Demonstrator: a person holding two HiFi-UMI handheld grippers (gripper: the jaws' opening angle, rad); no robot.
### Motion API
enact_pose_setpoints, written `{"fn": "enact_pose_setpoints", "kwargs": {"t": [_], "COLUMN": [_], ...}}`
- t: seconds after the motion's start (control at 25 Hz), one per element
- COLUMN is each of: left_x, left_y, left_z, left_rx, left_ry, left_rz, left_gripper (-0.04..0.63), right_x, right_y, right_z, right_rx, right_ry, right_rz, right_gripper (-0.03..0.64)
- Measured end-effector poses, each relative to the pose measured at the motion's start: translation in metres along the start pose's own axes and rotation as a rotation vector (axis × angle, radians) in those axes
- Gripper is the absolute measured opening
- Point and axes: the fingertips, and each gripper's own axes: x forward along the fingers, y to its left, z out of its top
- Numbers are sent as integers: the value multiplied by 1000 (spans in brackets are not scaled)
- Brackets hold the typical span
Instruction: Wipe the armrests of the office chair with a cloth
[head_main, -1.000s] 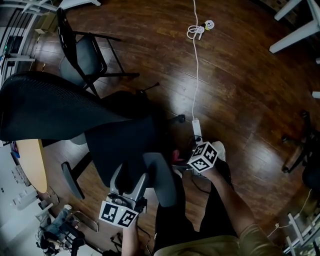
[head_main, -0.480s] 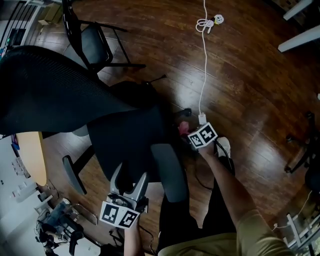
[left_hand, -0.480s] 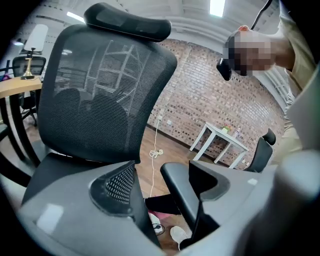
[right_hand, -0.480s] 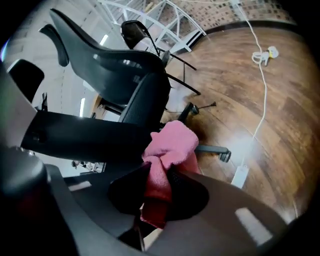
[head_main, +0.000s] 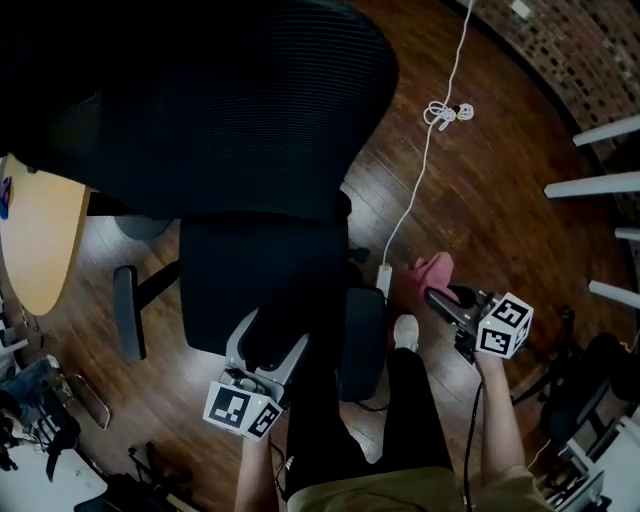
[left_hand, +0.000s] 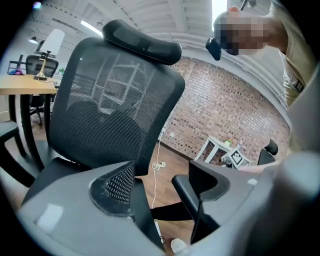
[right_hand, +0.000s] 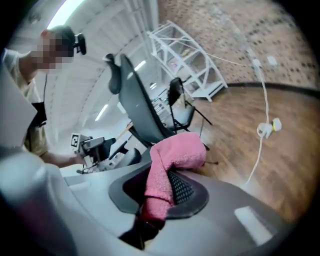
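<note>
The pink cloth (head_main: 432, 272) (right_hand: 172, 165) is pinched in my right hand-held gripper (head_main: 445, 300) (right_hand: 165, 185), whose jaws are closed on it; a folded lump of it bulges out past the tips. This hand-held gripper hangs over the wooden floor (head_main: 500, 130), apart from the office chair (head_main: 260, 270), which stands to its left. The near armrest (head_main: 362, 340) lies between my two hand-held grippers, just right of the left one. My left hand-held gripper (head_main: 270, 345) (left_hand: 160, 195) is open, its jaws spread with nothing pressed between them, and it points at the front edge of the chair's seat, the mesh backrest (left_hand: 115, 110) rising beyond. The far armrest (head_main: 127, 310) sits well left of it. A white cable (head_main: 430, 150) (right_hand: 262, 115) trails across the floor ahead of the right hand-held gripper, and a rounded tabletop (head_main: 40, 240) lies far to the left.
</note>
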Motion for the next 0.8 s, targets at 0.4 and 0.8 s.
{"fn": "enact_pose_setpoints", "kwargs": {"t": [0.4, 0.8], "left_x": [-64, -123], "left_y": [33, 71], "left_z": [-18, -50], "left_rx": [-142, -229], "left_ry": [-138, -208], "left_rz": [24, 100], "left_gripper": [333, 333], "right_x": [115, 187], "right_y": [159, 134], "right_z": [78, -85], "right_rx": [-514, -586], "right_ry": [569, 1675], "right_rz": [486, 785], "right_gripper": [60, 60]}}
